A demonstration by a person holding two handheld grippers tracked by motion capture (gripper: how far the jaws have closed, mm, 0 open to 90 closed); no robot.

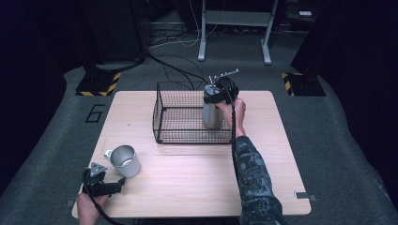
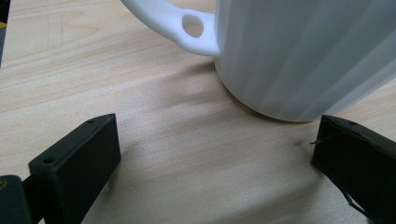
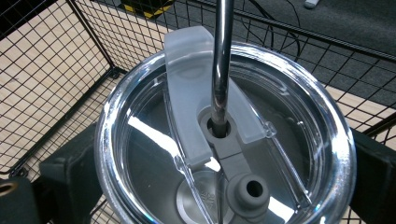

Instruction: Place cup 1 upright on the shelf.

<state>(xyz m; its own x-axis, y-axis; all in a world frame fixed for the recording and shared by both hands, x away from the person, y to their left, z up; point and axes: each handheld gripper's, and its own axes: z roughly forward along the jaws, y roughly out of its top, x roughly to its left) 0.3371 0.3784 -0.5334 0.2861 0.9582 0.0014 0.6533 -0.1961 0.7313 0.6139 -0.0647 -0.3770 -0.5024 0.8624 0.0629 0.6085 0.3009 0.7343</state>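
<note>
The right gripper (image 1: 220, 92) is clamping its fingers around a steel tumbler (image 1: 212, 115) with a clear lid and metal straw, inside the black wire basket (image 1: 162, 117). The left gripper (image 1: 105, 187), fingers spread wide, is resting on the pale wooden worktop (image 1: 187, 183) beside a ribbed white mug (image 2: 303, 51).

Dim room, grey carpet floor (image 1: 328, 140), wooden table (image 1: 187, 187), loose cables (image 1: 178, 65).

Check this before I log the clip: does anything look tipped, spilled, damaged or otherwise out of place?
Nothing stands out. The steel tumbler with clear lid and metal straw is upright inside the black wire basket, gripped by the right gripper. The white ribbed mug stands upright on the wooden table, just ahead of the open left gripper. No spill shows.
</note>
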